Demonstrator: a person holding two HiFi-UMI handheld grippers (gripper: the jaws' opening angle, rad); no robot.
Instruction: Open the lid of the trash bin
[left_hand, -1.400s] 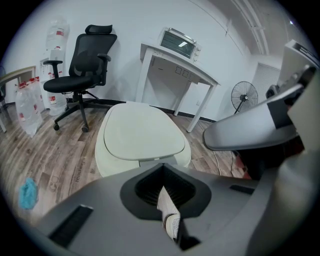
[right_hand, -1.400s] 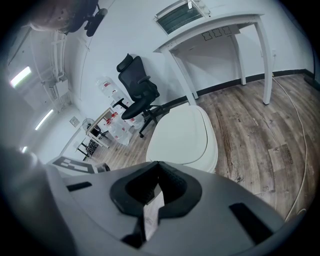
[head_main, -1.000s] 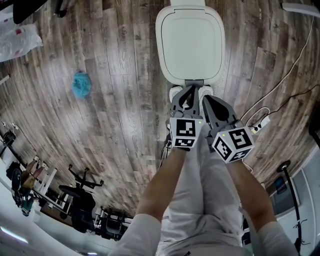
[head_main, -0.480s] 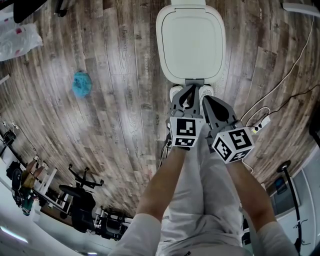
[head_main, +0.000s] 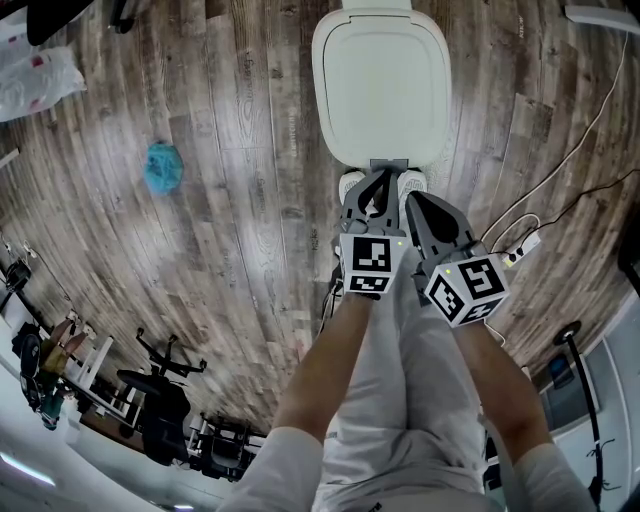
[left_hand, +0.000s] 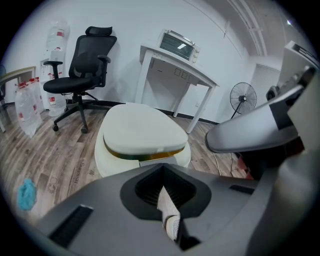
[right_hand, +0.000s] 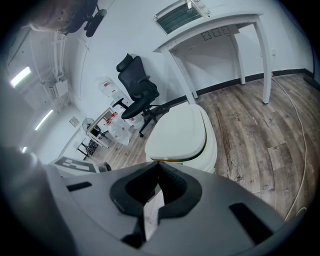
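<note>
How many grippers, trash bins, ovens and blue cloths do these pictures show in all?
grippers: 2, the left gripper and the right gripper
trash bin: 1
oven: 1
blue cloth: 1
total: 5

The trash bin (head_main: 380, 85) stands on the floor (head_main: 240, 230) straight ahead of the person, with its lid (left_hand: 142, 131) down on it; the left gripper (head_main: 384, 175) and the right gripper (head_main: 411, 200) hang side by side just short of the bin's near edge, above the person's shoes (head_main: 350, 186); a small bundle (head_main: 163, 168) lies on the floor well to the left; a power strip (head_main: 524, 246) lies right of the right gripper; behind the bin, an office chair (left_hand: 86, 62) stands left of a table (left_hand: 175, 65); an oven (left_hand: 178, 46) sits on the table; a fan (left_hand: 243, 98) stands further right.
</note>
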